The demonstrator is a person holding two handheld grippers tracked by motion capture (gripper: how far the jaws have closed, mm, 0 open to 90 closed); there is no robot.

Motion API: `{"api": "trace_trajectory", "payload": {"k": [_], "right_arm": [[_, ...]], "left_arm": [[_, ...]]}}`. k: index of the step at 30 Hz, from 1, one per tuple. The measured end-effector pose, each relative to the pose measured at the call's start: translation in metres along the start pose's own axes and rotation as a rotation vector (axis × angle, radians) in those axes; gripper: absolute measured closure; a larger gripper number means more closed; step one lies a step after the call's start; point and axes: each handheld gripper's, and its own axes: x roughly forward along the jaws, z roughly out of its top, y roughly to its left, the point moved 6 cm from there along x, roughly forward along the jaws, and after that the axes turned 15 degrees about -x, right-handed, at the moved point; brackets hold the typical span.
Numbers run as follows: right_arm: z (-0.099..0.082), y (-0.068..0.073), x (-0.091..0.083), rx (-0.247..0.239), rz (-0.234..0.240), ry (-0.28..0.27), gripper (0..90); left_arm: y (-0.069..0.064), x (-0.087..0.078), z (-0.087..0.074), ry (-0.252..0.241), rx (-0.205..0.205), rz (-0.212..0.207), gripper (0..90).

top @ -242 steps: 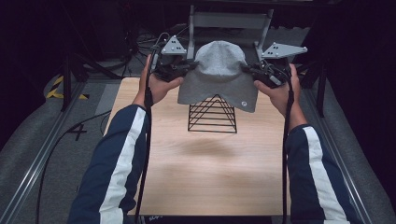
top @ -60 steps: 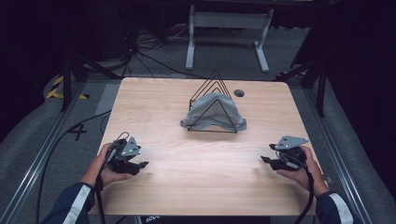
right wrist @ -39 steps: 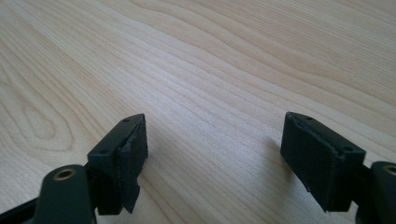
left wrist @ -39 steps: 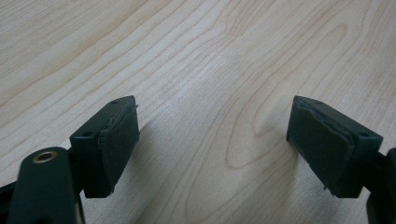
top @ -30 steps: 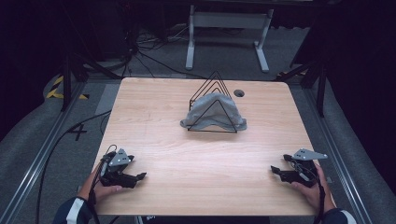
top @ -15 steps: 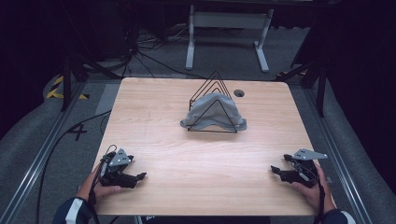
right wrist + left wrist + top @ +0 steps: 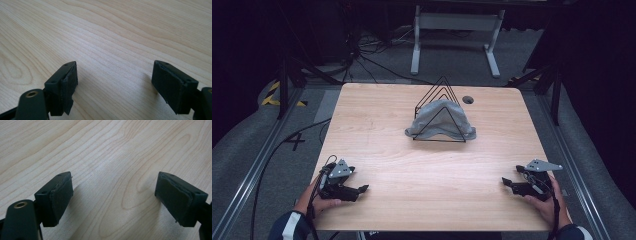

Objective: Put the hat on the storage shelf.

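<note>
Now parked at near table (image 7: 377,145) corners, left gripper (image 7: 358,190) wide open and empty, grey cap (image 7: 439,120) draped on wire rack (image 7: 441,97) mid-table, right gripper (image 7: 508,183) likewise agape, empty; keep both low, clear of rack.

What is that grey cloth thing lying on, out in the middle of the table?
The grey hat is draped over a black wire rack, whose triangular loops rise above it and cross its front. The rack's lower wires beneath the fabric are covered. Both stand on the wooden table.
</note>
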Motion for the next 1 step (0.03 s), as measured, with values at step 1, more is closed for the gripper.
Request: {"api": "trace_trajectory", "payload": {"k": [1], "right_arm": [[0.0000, 0.0000, 0.0000, 0.000, 0.000, 0.000, 21.5]], "left_arm": [[0.0000, 0.0000, 0.0000, 0.000, 0.000, 0.000, 15.4]]}}
